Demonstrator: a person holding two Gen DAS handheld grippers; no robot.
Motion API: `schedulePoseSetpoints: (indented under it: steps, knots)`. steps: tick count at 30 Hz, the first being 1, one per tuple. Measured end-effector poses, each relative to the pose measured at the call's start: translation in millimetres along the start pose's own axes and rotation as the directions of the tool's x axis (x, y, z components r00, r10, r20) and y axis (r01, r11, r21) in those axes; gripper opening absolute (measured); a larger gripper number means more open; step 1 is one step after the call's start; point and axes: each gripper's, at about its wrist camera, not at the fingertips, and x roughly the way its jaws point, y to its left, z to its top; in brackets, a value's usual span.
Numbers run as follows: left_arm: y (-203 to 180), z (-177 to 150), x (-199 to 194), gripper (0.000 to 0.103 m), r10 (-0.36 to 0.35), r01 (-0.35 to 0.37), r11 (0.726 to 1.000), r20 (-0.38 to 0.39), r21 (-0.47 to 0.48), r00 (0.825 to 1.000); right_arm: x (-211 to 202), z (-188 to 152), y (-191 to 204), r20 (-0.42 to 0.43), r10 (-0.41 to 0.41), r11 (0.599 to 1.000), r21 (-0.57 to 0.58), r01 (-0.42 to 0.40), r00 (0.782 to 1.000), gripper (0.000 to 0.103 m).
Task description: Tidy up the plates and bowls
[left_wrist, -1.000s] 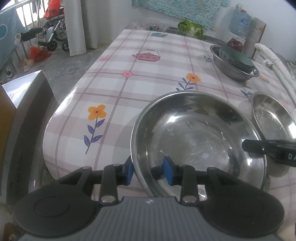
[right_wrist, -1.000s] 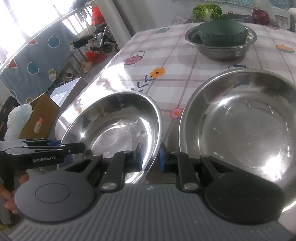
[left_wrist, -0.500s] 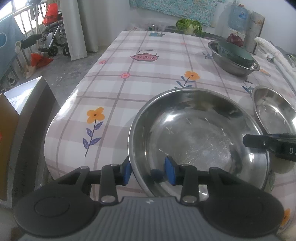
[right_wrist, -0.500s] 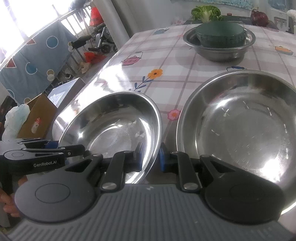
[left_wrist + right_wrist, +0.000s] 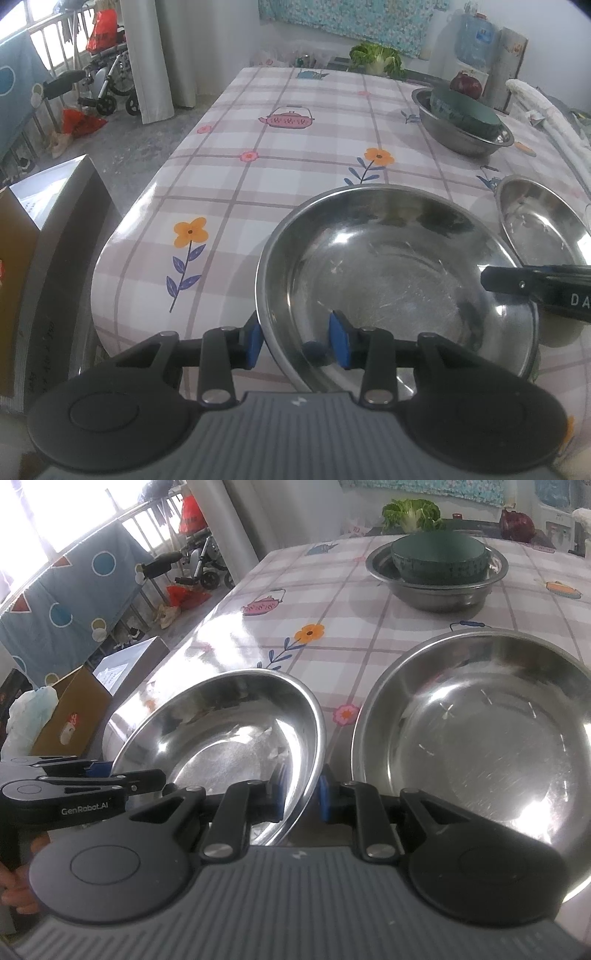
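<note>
A checked, flower-printed tablecloth (image 5: 295, 147) covers the table. Near its front edge lie two steel bowls side by side – the one on the left (image 5: 229, 723) tipped up, the other (image 5: 480, 738) flat beside it. Farther back, a steel basin (image 5: 436, 587) holds a dark green bowl (image 5: 439, 559). The right gripper (image 5: 300, 794) pinches the tipped bowl's near-right rim, jaws narrow. The left gripper (image 5: 296, 339) straddles the opposite rim – pads apart, not pressing.
</note>
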Motion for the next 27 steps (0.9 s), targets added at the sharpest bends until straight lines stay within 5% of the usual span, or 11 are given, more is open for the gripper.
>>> schedulePoseSetpoints:
  steps: [27]
  knots:
    - [0, 4, -14, 0.039, -0.010, 0.010, 1.000, 0.041, -0.007, 0.999, -9, 3, 4, 0.023, 0.000, 1.000, -0.002, 0.000, 1.000, 0.019]
